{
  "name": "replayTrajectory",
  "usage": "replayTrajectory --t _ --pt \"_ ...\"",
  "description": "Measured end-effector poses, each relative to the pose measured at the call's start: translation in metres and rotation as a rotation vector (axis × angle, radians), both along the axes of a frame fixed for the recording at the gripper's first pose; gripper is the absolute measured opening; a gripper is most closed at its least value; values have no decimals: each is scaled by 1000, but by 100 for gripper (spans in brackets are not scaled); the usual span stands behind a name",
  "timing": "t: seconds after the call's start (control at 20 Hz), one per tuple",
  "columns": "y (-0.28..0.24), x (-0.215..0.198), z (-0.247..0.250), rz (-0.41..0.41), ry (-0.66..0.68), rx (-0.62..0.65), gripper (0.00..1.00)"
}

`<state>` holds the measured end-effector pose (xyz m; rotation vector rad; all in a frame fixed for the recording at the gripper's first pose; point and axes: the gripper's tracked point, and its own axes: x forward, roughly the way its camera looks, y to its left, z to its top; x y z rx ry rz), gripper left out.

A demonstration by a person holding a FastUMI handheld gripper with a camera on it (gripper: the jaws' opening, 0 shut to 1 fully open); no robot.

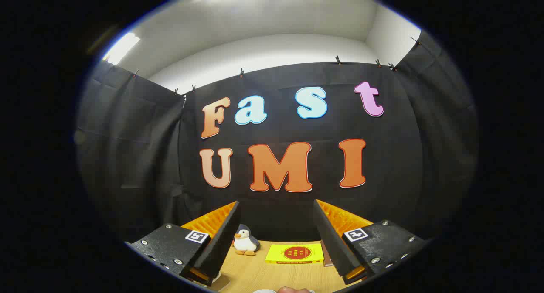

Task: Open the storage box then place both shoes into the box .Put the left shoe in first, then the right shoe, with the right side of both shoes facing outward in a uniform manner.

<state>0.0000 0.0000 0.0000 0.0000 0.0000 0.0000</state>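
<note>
My gripper point(277, 218) is raised and points at the booth's back wall, with its two fingers spread wide apart and nothing between them. Beyond the fingers a strip of wooden table point(255, 274) shows. At the near edge of the table, between the fingers, lie a small rounded brownish shape point(293, 289) and a pale rim point(263, 291); I cannot tell what either is.
A small penguin plush toy point(246, 241) stands on the table beside the left finger. A flat yellow box point(295, 253) with a red round mark lies to its right, with a thin brown object point(325, 258) beside it, against the right finger.
</note>
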Motion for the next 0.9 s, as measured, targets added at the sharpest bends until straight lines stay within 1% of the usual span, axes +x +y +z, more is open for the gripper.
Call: replayTrajectory --t 0.55,0.9 --pt "-10 -6 -3 -10 19 -36 100" --pt "-9 -7 -9 -7 41 -34 100"
